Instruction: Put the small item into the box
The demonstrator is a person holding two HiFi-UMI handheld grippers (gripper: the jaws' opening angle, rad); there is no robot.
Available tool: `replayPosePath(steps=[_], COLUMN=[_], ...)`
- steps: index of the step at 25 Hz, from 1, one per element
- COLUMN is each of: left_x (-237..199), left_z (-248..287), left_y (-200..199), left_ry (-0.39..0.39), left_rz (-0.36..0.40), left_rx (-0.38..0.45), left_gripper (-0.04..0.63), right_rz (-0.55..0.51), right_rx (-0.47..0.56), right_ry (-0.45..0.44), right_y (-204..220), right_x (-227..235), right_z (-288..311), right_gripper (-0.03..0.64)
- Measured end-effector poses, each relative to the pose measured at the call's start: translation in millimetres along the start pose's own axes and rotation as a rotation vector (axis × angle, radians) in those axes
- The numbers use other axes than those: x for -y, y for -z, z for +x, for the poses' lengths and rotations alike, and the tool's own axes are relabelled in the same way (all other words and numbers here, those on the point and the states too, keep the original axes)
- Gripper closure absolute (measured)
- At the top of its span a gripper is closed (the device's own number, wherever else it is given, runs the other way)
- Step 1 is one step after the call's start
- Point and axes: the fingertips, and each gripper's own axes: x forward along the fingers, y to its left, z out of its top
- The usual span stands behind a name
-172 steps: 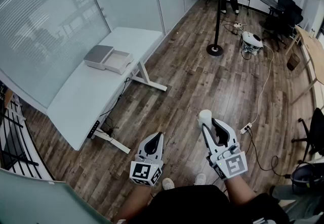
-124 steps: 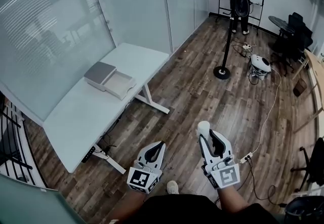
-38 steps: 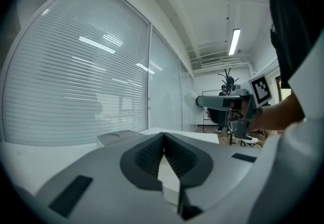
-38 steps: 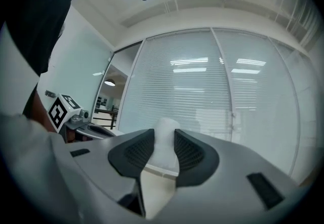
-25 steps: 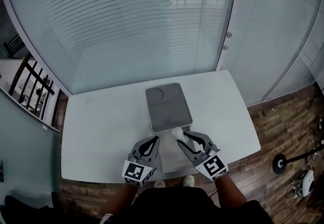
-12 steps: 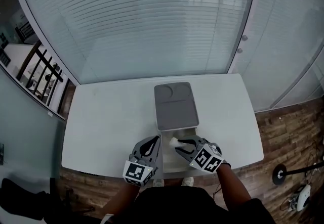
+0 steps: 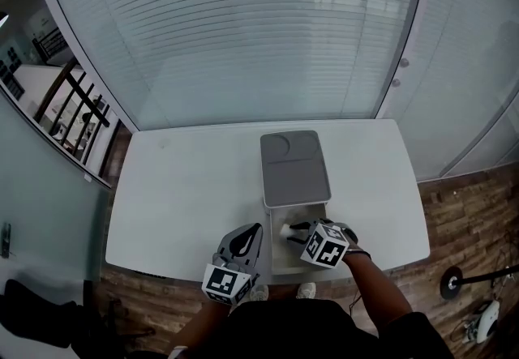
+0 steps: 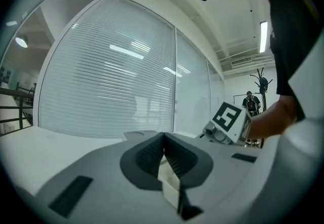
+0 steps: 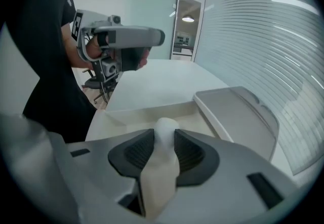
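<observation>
Over the open box (image 7: 282,258) on the white table (image 7: 178,195), right gripper (image 7: 290,229) is clamped on the small white item (image 9: 163,139), with the item's tip above the box interior; contact with the box floor can't be told. Grey lid (image 7: 294,167) lies just beyond the box. Left gripper (image 7: 253,230) sits just left of the box, jaws pressed together, nothing between.
</observation>
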Motion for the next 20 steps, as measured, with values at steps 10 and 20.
replayPosePath(steps=[10,20], left_x=[-5,-11], left_z=[-6,-5], left_y=[-2,3], left_ry=[-0.012,-0.026], left_rz=[0.009,-0.001], left_rx=[0.005,-0.005], left_gripper=[0.583,0.583], right_rz=[-0.051,0.106], right_rx=[-0.095,0.156], right_ry=[0.021,0.027], right_y=[4,-25], right_x=[-1,-1], right_z=[13,-13], right_gripper=[0.476,0.413])
